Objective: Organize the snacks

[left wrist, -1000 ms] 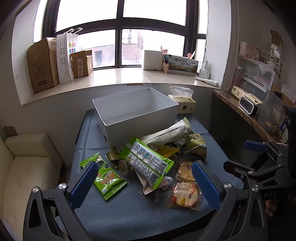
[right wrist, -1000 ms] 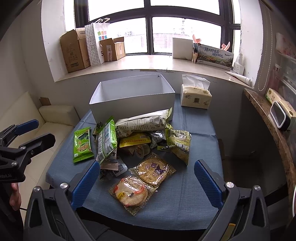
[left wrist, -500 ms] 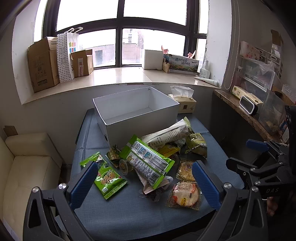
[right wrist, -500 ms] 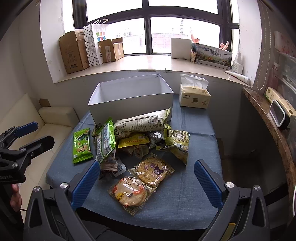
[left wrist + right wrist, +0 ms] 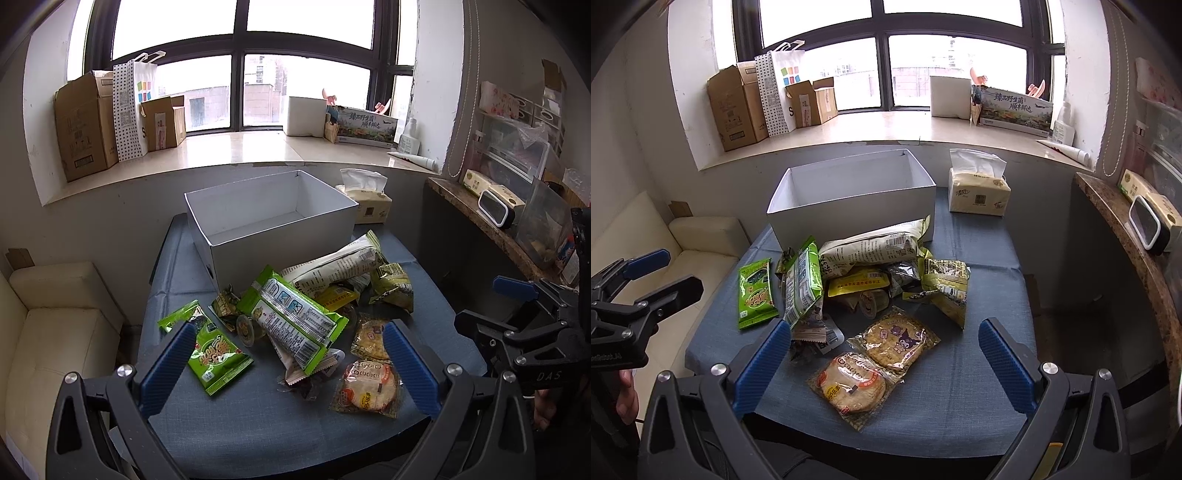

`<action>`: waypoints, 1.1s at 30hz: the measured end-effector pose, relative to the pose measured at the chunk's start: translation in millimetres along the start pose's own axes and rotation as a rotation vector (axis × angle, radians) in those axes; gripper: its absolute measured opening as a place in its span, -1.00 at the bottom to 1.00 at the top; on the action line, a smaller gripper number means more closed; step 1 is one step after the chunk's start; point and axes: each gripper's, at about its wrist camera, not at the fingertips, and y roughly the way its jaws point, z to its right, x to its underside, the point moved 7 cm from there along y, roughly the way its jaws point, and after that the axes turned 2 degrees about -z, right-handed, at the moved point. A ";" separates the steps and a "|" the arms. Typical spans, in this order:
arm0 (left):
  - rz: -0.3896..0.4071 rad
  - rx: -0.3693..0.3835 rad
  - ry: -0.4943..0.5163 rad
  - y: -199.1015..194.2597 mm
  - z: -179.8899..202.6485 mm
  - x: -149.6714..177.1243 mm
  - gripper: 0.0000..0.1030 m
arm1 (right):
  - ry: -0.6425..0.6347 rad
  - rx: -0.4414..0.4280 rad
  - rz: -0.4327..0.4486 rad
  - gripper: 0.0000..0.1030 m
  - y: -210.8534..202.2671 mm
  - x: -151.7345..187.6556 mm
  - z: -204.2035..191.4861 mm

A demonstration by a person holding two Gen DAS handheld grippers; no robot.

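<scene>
Just in front of the white box, snack packets lie heaped on the blue table. Nearer than the box, the left gripper and right gripper both hover spread wide, holding nothing. Beside the box stands a tissue pack.

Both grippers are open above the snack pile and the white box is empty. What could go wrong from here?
1. The snacks overlap: the long green packet lies on others, so the left hand-held gripper may drag neighbours along.
2. The round cracker packet lies near the table's front edge; a nudge could push it off.
3. The white box looks light and may slide if bumped.
</scene>
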 end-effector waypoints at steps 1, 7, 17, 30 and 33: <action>-0.001 0.001 0.000 0.4 0.4 0.3 1.00 | 0.001 0.000 0.000 1.00 -0.1 -0.2 0.2; -0.005 0.004 0.003 1.2 1.3 2.2 1.00 | 0.020 -0.006 0.001 1.00 -0.3 -0.2 3.0; -0.011 0.000 -0.009 2.5 -3.4 3.3 1.00 | 0.023 -0.008 -0.003 1.00 0.4 0.0 4.9; -0.127 -0.133 -0.180 66.2 -77.6 23.3 1.00 | 0.026 -0.001 -0.028 1.00 9.8 7.4 5.4; -0.187 -0.181 -0.231 102.8 -103.0 32.9 1.00 | 0.021 0.001 -0.033 1.00 11.8 8.4 4.1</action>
